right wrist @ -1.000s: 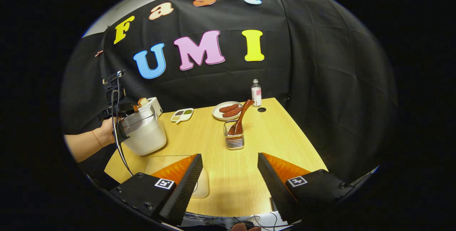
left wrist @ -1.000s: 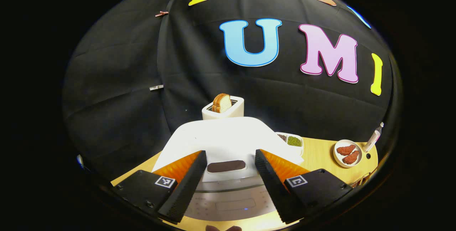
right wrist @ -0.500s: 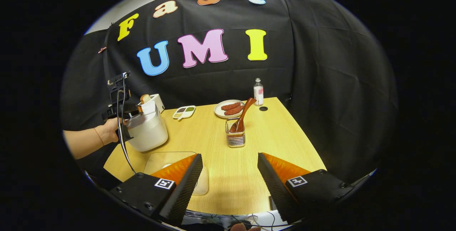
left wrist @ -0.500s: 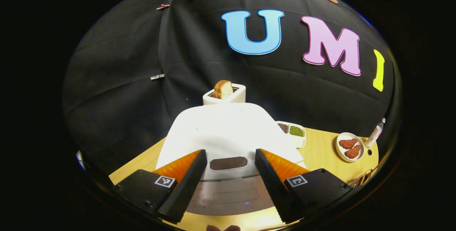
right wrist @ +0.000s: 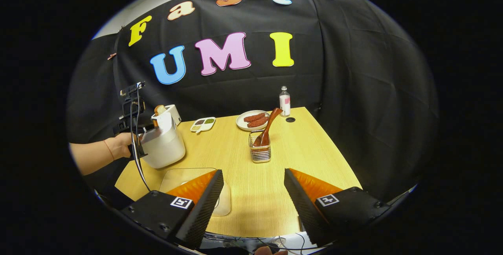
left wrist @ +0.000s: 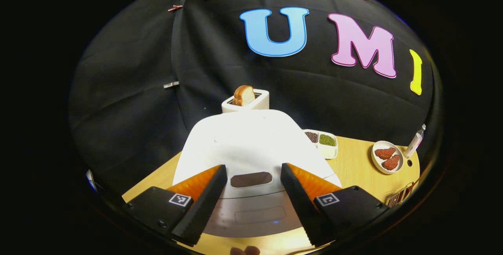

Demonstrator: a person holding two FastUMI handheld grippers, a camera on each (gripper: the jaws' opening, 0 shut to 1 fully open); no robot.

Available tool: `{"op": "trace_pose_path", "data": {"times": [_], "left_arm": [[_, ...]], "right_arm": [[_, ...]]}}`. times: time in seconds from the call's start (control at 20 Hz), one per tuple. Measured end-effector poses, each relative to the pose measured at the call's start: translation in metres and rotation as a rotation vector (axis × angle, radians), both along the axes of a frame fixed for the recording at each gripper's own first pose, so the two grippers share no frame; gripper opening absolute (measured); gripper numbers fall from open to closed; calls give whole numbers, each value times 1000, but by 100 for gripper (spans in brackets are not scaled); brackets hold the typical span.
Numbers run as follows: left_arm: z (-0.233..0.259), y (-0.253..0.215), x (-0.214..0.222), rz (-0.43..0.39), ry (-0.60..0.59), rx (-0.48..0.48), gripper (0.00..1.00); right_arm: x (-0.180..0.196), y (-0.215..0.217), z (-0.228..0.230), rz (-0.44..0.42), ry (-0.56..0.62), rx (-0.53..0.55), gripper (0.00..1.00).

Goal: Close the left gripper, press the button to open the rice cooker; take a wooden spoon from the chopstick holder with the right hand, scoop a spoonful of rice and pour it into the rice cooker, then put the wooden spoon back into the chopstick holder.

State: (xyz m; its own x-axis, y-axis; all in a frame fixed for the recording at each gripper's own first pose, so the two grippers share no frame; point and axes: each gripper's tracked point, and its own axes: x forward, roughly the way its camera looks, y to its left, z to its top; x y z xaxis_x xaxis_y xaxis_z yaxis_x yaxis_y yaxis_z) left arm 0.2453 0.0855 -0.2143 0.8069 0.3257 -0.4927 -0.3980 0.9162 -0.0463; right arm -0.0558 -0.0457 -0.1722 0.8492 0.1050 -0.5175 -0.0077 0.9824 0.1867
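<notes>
The white rice cooker (left wrist: 251, 145) stands right in front of my left gripper (left wrist: 249, 208), whose fingers are open on either side of the dark button (left wrist: 251, 179) on the lid's front. In the right gripper view the cooker (right wrist: 163, 147) sits at the table's left, and its lid (right wrist: 163, 122) looks tipped up. A hand (right wrist: 118, 149) holds the left gripper there. The wooden spoon (right wrist: 268, 126) leans in the wire chopstick holder (right wrist: 260, 153) mid-table. My right gripper (right wrist: 251, 208) hangs open over the table's near edge. A clear dish (right wrist: 188, 176) lies partly behind its left finger.
A white toaster (left wrist: 245, 103) with a bread slice stands behind the cooker. A divided dish of beans (right wrist: 201, 124), a plate of meat pieces (right wrist: 251, 120) and a small bottle (right wrist: 284, 101) line the far side. The wooden table (right wrist: 306, 149) ends near the black cloth on the right.
In the right gripper view the cooker's lid has tipped upward. The left gripper has shifted slightly in front of the cooker. The right gripper has barely moved.
</notes>
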Motion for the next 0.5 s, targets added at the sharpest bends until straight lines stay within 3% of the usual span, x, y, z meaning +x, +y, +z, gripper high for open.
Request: {"op": "trace_pose_path", "data": {"times": [0.15, 0.5], "left_arm": [[23, 0, -6, -21, -96, -46, 99], [105, -25, -49, -150, -292, 41, 95]], "right_arm": [[4, 1, 3, 6, -9, 1, 98], [19, 11, 20, 31, -58, 2, 99]]}}
